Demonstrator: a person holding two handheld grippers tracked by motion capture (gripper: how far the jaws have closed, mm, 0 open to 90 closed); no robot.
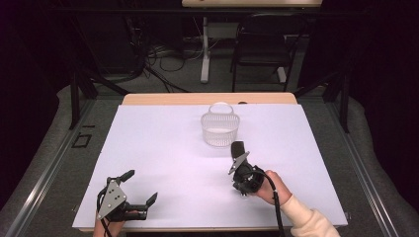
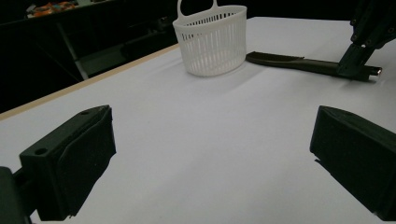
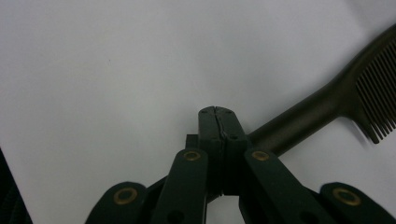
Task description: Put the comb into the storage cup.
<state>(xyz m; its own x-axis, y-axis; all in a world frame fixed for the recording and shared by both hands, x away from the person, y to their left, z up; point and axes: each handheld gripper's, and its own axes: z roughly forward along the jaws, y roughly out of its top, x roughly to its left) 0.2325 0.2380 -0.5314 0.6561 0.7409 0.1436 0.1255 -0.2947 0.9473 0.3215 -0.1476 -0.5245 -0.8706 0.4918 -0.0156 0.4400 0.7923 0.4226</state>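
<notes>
**Comb gripped at the handle, basket waiting at 12 o'clock**

We go from left to right across the high view. At 7 o'clock sits our left gripper (image 1: 140, 187), its 2 jaws spread wide with nothing between them, resting low over the white sheet (image 1: 163, 148). In the left gripper view the same jaws frame bare sheet, with the white slotted basket (image 2: 212, 39) ahead at 12 o'clock and the dark comb (image 2: 299, 63) lying just to its right at 1 o'clock.

Toward 5 o'clock in the high view, our right gripper (image 1: 239, 150) points up the table at the basket (image 1: 220, 129), which stands upright near the far edge. The right gripper view shows its jaws pressed together on the end of the comb's handle (image 3: 294, 122), with the teeth (image 3: 378, 88) running off at 2 o'clock. We cannot tell whether the comb has left the sheet.

We judge the step in hand to be the pick-up of the comb. The next move calls for lifting it clear, carrying it over the basket rim and lowering it inside without tipping the light basket.

The sheet covers a wooden table (image 1: 207, 98). Beyond it lies a dim room with a folding chair (image 1: 262, 44), a desk leg (image 1: 204, 49) and loose cables (image 1: 163, 57) on the floor.
</notes>
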